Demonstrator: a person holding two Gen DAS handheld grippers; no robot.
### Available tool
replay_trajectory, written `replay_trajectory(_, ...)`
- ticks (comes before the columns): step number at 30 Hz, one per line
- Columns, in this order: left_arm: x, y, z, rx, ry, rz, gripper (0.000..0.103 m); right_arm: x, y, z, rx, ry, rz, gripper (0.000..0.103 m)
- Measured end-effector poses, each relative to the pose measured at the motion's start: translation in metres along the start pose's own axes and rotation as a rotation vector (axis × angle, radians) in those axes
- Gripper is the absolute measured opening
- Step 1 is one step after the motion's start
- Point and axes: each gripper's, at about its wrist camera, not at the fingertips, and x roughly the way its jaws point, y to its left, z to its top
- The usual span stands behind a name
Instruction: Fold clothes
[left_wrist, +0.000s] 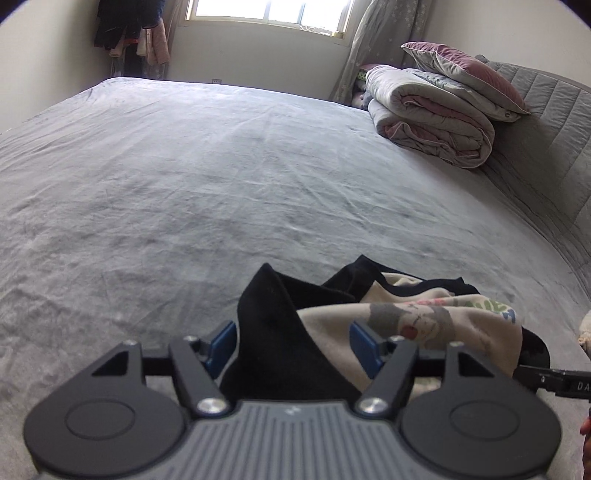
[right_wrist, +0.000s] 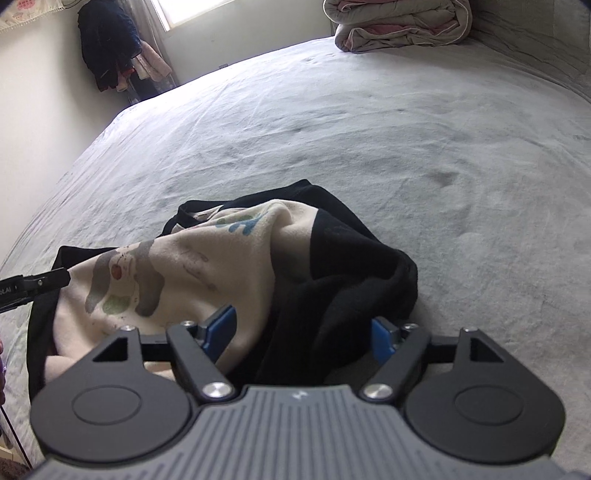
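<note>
The sheet (left_wrist: 184, 177) on the bed was plain pale grey. On it, the garment (right_wrist: 229, 258) was cream at the front with black sleeves and black trim; its print showed grey shapes, a small red spot, a pale green patch and blue-and-green letters. The quilt (left_wrist: 432, 114) was light grey with a dusty pink side and thin white piping. The pillow (left_wrist: 465, 70) on it was mauve with a grey edge. The headboard (left_wrist: 546, 122) was grey, quilted in stripes. The curtain (left_wrist: 380, 37) was grey with small pale stars. The hanging clothes (right_wrist: 110, 51) were dark navy, with pink and red beneath. Both grippers had blue pads (right_wrist: 221, 328) on black arms, above a ribbed grey body.
</note>
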Motion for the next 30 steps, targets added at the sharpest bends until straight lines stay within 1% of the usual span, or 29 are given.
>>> replay_trajectory(2, -0.006, -0.003, -0.005, 0.02, 0.012, -0.009, 0.069, -0.005, -0.001, -0.003, -0.007, 0.006, -0.02, 0.079)
replay_trajectory(6, -0.015, -0.008, -0.012, 0.061, 0.009, -0.043, 0.069, -0.008, -0.008, -0.003, 0.014, 0.036, -0.016, 0.079)
replay_trajectory(9, -0.013, -0.008, -0.017, 0.088, 0.029, -0.043, 0.065, -0.001, -0.013, -0.005, 0.017, 0.067, -0.043, 0.079)
replay_trajectory(12, -0.008, -0.004, -0.021, 0.102, 0.06, -0.033, 0.048, 0.01, -0.016, -0.01, 0.015, 0.115, -0.05, 0.079)
replay_trajectory(13, -0.007, -0.002, -0.022, 0.104, 0.07, -0.028, 0.037, 0.014, -0.016, -0.012, 0.014, 0.13, -0.047, 0.079)
replay_trajectory(14, -0.006, 0.0, -0.022, 0.104, 0.077, -0.025, 0.026, 0.018, -0.016, -0.013, 0.009, 0.138, -0.05, 0.074)
replay_trajectory(15, -0.006, 0.002, -0.022, 0.1, 0.077, -0.024, 0.022, 0.018, -0.015, -0.012, 0.0, 0.128, -0.048, 0.07)
replay_trajectory(16, -0.007, 0.004, -0.021, 0.093, 0.07, -0.025, 0.017, 0.018, -0.014, -0.012, -0.009, 0.118, -0.047, 0.057)
replay_trajectory(17, -0.009, 0.006, -0.021, 0.085, 0.062, -0.026, 0.015, 0.018, -0.013, -0.011, -0.017, 0.108, -0.046, 0.037)
replay_trajectory(18, -0.01, 0.008, -0.02, 0.077, 0.054, -0.027, 0.015, 0.018, -0.012, -0.01, -0.025, 0.098, -0.044, 0.028)
replay_trajectory(19, -0.012, 0.01, -0.02, 0.07, 0.047, -0.028, 0.014, 0.017, -0.014, -0.007, -0.007, 0.095, -0.029, 0.022)
replay_trajectory(20, -0.014, 0.012, -0.019, 0.062, 0.039, -0.029, 0.013, 0.015, -0.012, -0.005, -0.016, 0.071, -0.046, 0.021)
replay_trajectory(21, -0.016, 0.014, -0.018, 0.054, 0.03, -0.03, 0.013, 0.013, -0.011, -0.003, -0.026, 0.048, -0.064, 0.016)
replay_trajectory(22, -0.018, 0.015, -0.017, 0.047, 0.02, -0.029, 0.013, 0.012, -0.01, 0.0, -0.036, 0.025, -0.081, 0.015)
replay_trajectory(25, -0.022, 0.02, -0.014, 0.027, -0.001, -0.027, 0.013, 0.006, -0.011, 0.007, -0.055, -0.047, -0.12, 0.014)
replay_trajectory(30, -0.026, 0.029, -0.007, -0.016, -0.027, -0.026, 0.012, 0.003, -0.019, 0.018, -0.059, -0.111, -0.163, 0.013)
